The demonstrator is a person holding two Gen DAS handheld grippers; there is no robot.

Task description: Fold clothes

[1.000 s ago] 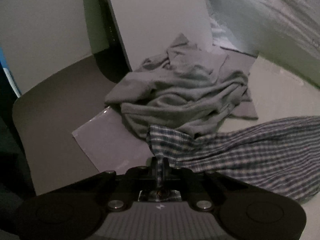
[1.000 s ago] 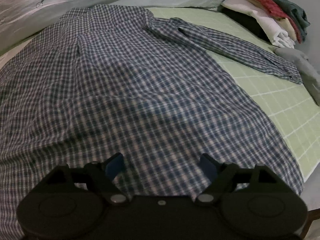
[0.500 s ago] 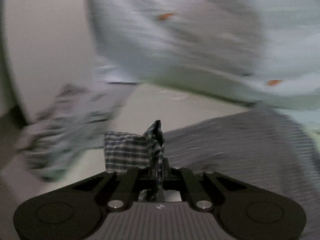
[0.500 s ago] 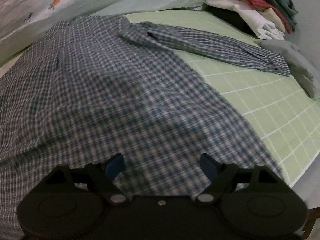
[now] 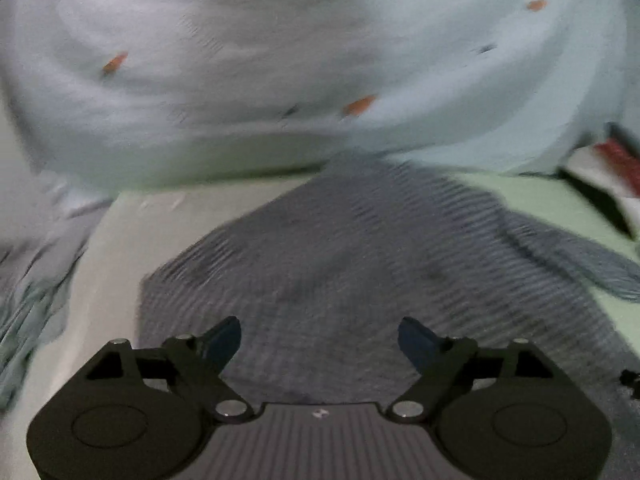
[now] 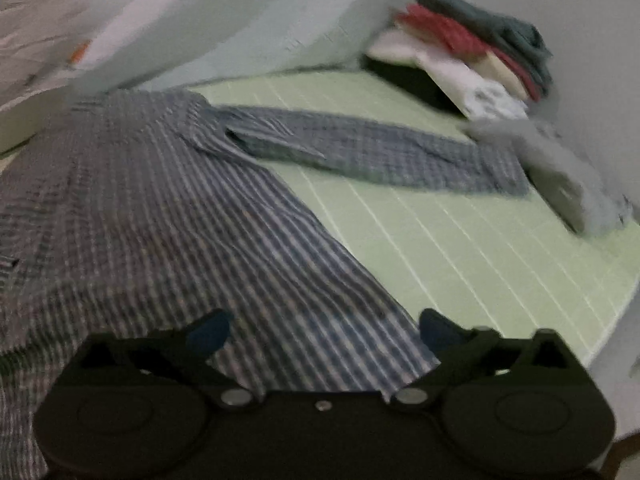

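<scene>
the blue-and-white checked cotton shirt (image 6: 168, 216) lies spread flat on the pale green gridded mat (image 6: 480, 248) over the bed, one sleeve stretched sideways, laid out fit for folding. left hand-held gripper (image 5: 320, 340) and right hand-held gripper (image 6: 324, 330) both hover over it with fingers apart, holding nothing. folded clothes (image 6: 472, 52) are stacked by the wall; a pale carrot-print quilt (image 5: 280, 80) lies behind.

Both hand-held grippers (image 5: 320, 338) (image 6: 324, 330) agape, empty

Both wrist views look low and close across the same plaid shirt (image 5: 360, 272).
</scene>
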